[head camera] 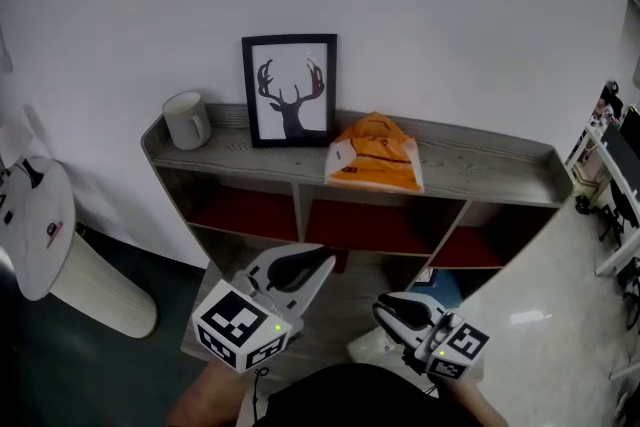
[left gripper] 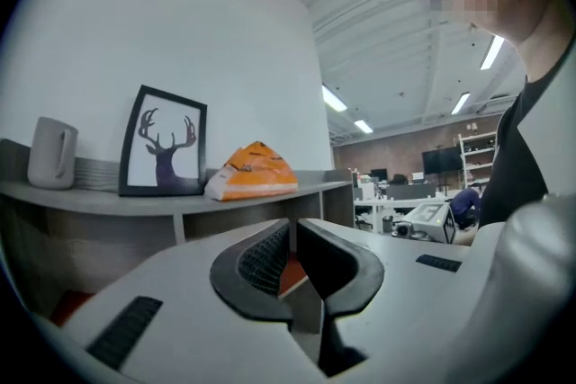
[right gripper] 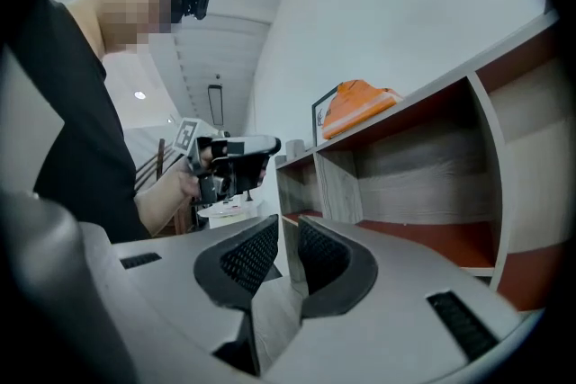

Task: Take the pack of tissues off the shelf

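Task not started, by my read. Orange pack of tissues (head camera: pixel 375 165) lies on top board of shelf (head camera: pixel 490 170), centre frame, just right of deer picture (head camera: pixel 290 90); mug (head camera: pixel 187 120) further left. My left gripper (head camera: pixel 318 262) and right gripper (head camera: pixel 388 308) sit low in frame, well short of pack, jaws closed, nothing between. Remaining: reach, open, grasp pack, lift it off.

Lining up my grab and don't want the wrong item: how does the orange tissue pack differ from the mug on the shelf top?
The tissue pack is orange, the mug pale grey. The pack lies slumped and soft-looking, while the mug stands upright and rigid. The pack sits right of the framed picture, the mug left of it. Both rest on the shelf top.
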`<state>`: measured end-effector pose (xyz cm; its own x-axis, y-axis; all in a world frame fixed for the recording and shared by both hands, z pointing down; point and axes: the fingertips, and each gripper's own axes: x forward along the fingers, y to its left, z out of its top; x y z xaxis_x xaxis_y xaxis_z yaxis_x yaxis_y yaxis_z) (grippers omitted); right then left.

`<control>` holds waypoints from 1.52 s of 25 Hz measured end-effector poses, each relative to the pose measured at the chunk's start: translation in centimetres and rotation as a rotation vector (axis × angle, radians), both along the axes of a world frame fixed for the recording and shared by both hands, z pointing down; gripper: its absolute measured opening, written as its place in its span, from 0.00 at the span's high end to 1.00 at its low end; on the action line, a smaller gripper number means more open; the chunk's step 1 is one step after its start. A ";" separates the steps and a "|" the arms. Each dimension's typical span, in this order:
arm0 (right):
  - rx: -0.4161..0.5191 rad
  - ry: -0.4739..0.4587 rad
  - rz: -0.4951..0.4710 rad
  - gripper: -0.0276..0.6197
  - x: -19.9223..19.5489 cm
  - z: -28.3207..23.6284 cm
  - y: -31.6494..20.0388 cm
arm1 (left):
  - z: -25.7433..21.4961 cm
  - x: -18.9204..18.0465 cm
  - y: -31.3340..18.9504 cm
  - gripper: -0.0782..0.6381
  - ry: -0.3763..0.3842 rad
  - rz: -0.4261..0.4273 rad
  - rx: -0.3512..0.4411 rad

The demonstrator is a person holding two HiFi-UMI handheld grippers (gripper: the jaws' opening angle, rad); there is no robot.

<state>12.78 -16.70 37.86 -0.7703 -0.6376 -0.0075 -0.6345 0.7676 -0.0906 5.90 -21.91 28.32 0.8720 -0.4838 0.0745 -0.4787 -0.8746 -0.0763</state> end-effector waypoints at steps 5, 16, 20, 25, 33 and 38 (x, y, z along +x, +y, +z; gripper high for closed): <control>-0.001 0.028 0.011 0.90 0.1 0.3 0.0 | -2.5 0.7 -1.7 0.84 0.031 0.052 -0.008; -0.039 0.025 0.041 0.90 1.0 1.6 0.1 | -5.3 2.1 -6.1 0.69 -0.040 0.037 0.045; -0.052 0.032 0.039 0.90 1.0 2.2 0.1 | -6.0 2.3 -7.5 0.65 -0.065 -0.002 0.077; -0.063 0.013 0.040 0.90 1.2 2.4 0.0 | -5.6 3.2 -9.2 0.59 -0.131 -0.031 0.093; -0.105 0.030 0.042 0.90 1.5 3.4 -0.1 | -3.7 4.3 -10.8 0.58 -0.176 -0.022 0.039; -0.122 0.014 0.056 0.90 2.1 3.7 -0.3 | -3.7 4.3 -11.2 0.72 -0.174 -0.019 0.047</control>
<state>14.92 -16.97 41.60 -0.7326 -0.6755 0.0834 -0.6783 0.7144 -0.1722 10.25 -33.14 24.61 0.8384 -0.5069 0.2003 -0.4715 -0.8589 -0.1999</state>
